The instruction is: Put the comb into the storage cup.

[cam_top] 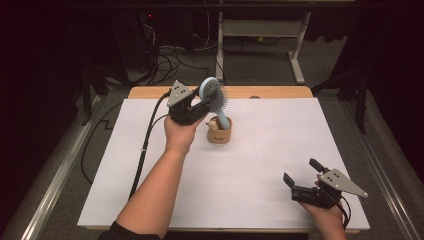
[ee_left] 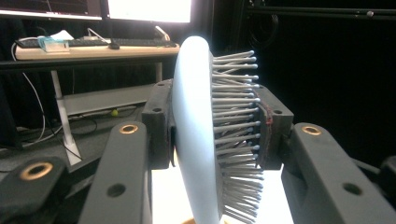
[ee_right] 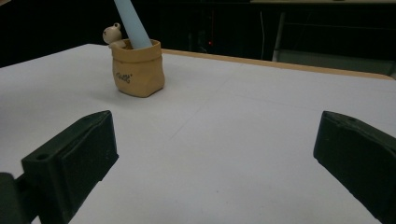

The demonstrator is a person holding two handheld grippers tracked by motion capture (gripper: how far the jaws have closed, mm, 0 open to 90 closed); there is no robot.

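High view first: we saw the left tongs (cam_top: 204,103) clamped on the round head of a pale blue hairbrush (cam_top: 216,97), held up over the far middle of the white counter (cam_top: 150,150). The brush stood tilted, its handle running down into a small tan pot (cam_top: 219,133) that sat on the counter just right of the left hand (cam_top: 180,132). A little pale figure (cam_top: 213,124) perched at the pot's rim, beside the handle.

From the left gripper view we found the brush head gripped between the two pads, its smooth back against one and the grey pins (ee_left: 236,121) pressed against the other.

Near the counter's front right corner, we saw the right tongs (cam_top: 302,172) held low in the right hand (cam_top: 327,212), spread wide apart with nothing between them, well apart from the pot. In the right gripper view the pot (ee_right: 137,68) stood off to the upper left, the blue handle (ee_right: 132,21) rising from it.
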